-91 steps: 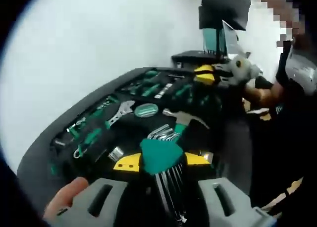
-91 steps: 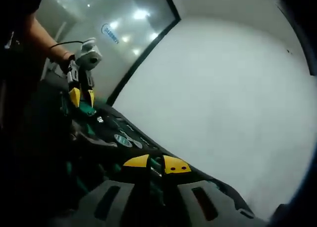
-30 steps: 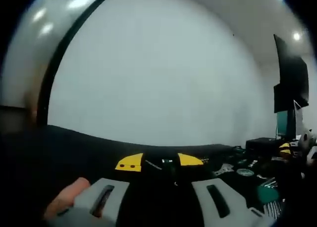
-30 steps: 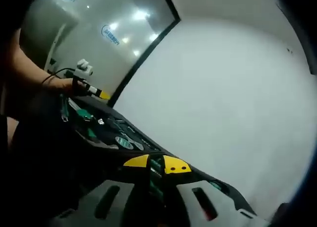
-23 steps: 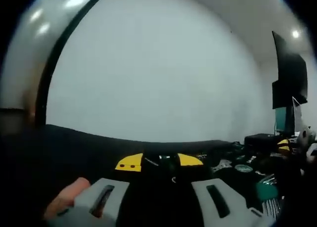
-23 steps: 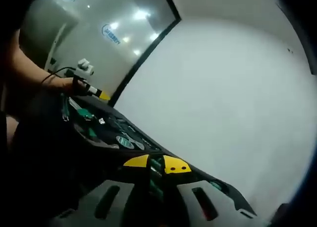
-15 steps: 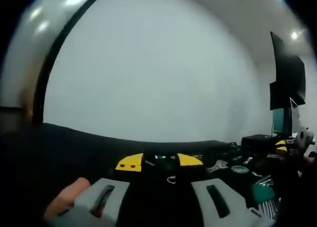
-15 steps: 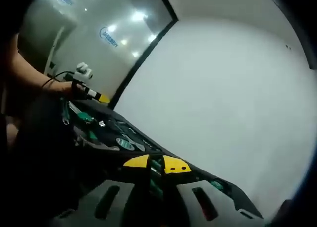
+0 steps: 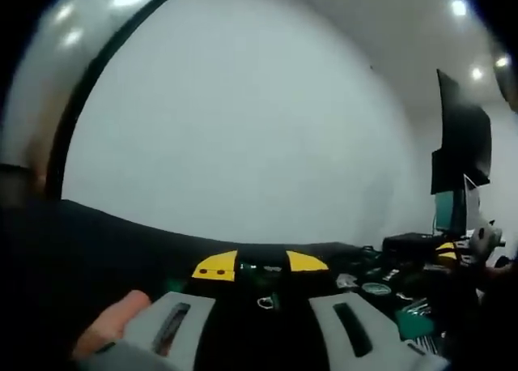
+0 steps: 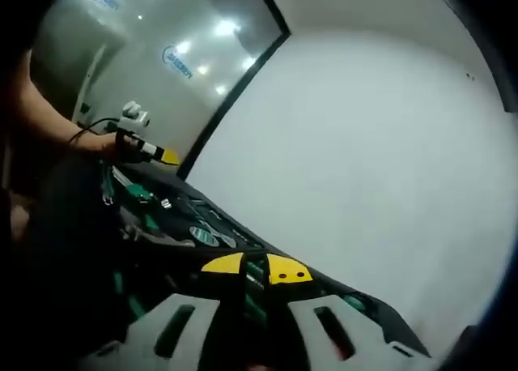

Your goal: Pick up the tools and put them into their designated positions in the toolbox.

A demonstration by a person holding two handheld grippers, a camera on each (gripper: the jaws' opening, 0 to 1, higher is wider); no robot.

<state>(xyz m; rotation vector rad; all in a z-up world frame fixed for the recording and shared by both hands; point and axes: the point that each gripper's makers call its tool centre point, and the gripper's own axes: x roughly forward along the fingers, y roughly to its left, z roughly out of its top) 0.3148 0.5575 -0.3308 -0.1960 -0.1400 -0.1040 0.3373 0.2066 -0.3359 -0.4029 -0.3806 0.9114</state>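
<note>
Toolbox point(image 10: 186, 249): one. Left gripper point(image 9: 261, 264) parted, empty; right gripper point(image 10: 254, 266) near-closed, contents unclear.

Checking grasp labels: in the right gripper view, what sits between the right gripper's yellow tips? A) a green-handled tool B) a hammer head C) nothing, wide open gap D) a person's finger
A: a green-handled tool shows in the narrow gap between the right gripper's yellow tips, over the toolbox.
</note>
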